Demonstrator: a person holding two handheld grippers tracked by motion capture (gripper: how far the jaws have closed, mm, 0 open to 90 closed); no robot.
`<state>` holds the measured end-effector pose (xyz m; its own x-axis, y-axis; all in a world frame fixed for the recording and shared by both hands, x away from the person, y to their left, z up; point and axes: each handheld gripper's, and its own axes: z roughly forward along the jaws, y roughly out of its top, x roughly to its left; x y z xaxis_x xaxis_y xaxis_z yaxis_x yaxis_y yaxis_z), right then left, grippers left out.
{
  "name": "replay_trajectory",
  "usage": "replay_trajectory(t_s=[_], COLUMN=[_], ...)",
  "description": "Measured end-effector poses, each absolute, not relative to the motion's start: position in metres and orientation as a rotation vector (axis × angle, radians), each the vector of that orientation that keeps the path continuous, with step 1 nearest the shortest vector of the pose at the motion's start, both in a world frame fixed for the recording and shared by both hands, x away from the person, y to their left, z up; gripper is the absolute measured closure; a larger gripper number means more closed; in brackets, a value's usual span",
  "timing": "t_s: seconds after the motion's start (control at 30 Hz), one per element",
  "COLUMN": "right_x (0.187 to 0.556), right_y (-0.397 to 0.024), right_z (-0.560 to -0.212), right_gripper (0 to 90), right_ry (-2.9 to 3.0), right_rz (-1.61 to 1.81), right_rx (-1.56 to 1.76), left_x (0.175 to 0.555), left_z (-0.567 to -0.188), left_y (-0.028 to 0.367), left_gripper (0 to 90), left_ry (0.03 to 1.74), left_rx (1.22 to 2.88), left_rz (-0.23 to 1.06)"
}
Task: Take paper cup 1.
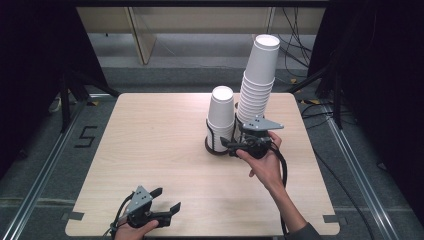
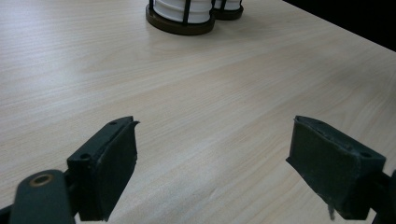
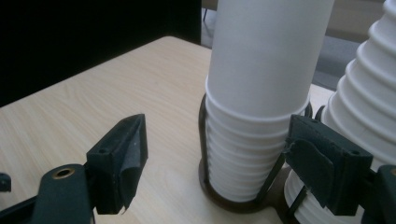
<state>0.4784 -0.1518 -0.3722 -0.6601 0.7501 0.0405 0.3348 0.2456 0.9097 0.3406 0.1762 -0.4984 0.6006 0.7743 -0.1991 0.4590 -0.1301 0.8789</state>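
Two stacks of white paper cups stand in dark wire holders at the table's far middle: a short stack and, to its right, a tall leaning stack. My right gripper is held at the foot of the short stack, open, with its jaws wide apart and pressing on nothing. One right fingertip sits in front of the gap between the two stacks. My left gripper rests near the table's front edge, open over bare wood.
The holders' round dark bases sit on the light wooden table. A black cable trails from the right gripper along the person's forearm. Dark curtains and metal floor rails flank the table.
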Motion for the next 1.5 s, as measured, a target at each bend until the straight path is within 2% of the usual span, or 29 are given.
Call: replay_trajectory(t_s=[0.73, 1.03, 1.5], right_x=[0.517, 0.531, 0.548], right_y=[-0.133, -0.119, -0.111], right_z=[-0.342, -0.337, -0.338], right_gripper=[20.9, 17.6, 17.8], right_ry=[2.052, 2.033, 1.994], right_rz=[1.321, 1.287, 1.27], right_rx=[1.049, 1.102, 1.187], left_x=[0.342, 0.342, 0.341], left_z=[-0.5, -0.5, -0.5], left_y=[0.176, 0.176, 0.176], left_gripper=[14.6, 14.6, 14.6], left_ry=[1.008, 1.01, 1.011], left_rx=[1.775, 1.774, 1.774], left_rz=[0.362, 0.36, 0.359])
